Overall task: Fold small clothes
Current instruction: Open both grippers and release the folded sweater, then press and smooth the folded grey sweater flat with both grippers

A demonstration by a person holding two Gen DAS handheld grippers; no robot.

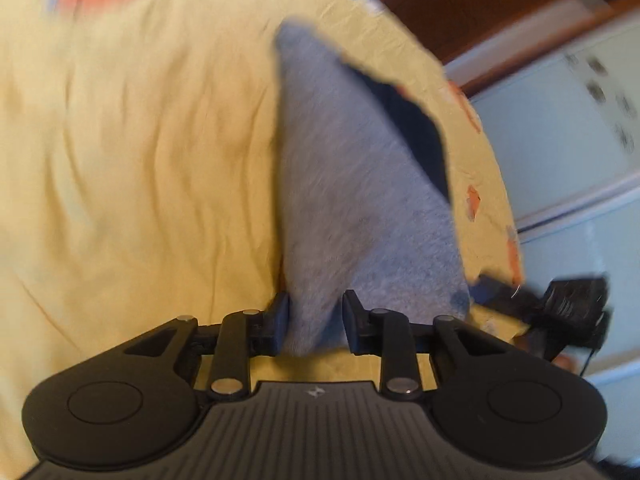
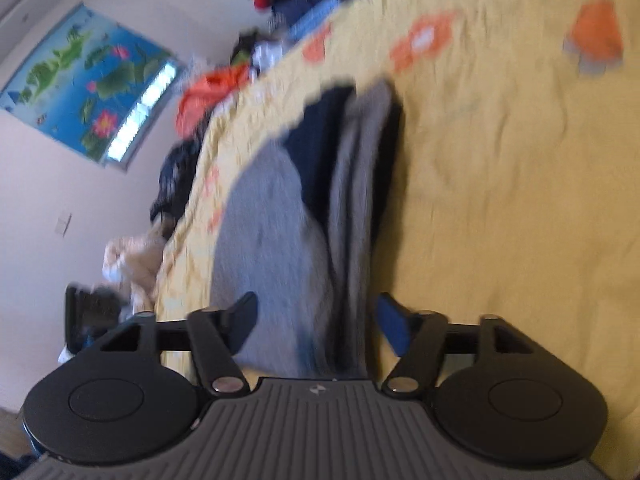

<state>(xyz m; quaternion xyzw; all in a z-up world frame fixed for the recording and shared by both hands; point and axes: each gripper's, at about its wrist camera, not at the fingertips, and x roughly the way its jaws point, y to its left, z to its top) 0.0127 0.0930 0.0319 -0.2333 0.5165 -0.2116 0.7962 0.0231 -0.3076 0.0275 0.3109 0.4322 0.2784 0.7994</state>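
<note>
The small grey knitted garment with dark navy parts lies on the yellow bedsheet with orange flower prints, close to the bed's edge. The left gripper has a bunched grey corner between its narrow jaws, but I cannot tell if the pads really press it. The right gripper stands open, with the cloth only lying between its fingers. I think the risk is this: if one side pulls with a weak hold, the corner may slip out, and the fold may become crooked or slide off the edge.
</note>
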